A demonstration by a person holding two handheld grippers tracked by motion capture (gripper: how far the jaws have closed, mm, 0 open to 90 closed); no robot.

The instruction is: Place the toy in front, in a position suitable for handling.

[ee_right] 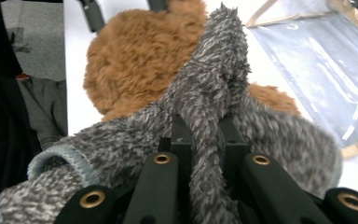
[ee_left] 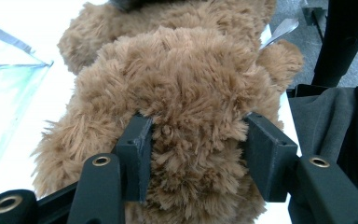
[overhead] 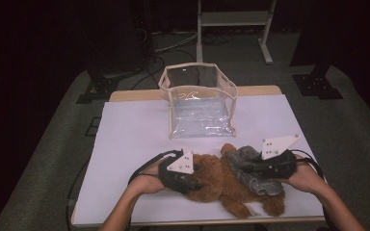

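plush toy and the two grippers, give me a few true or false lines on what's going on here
1. The right gripper pinches a fold of the grey fuzzy garment. True.
2. The brown plush toy lies inside the clear bag. False: it lies on the white table cover, in front of the bag.
3. The left gripper has its jaws around the plush toy's fur. True.
4. The clear bag lies flat and zipped. False: it stands upright with its top open.

Clear plastic bag (overhead: 200, 103) upright on white table (overhead: 125, 144), beige-trimmed.
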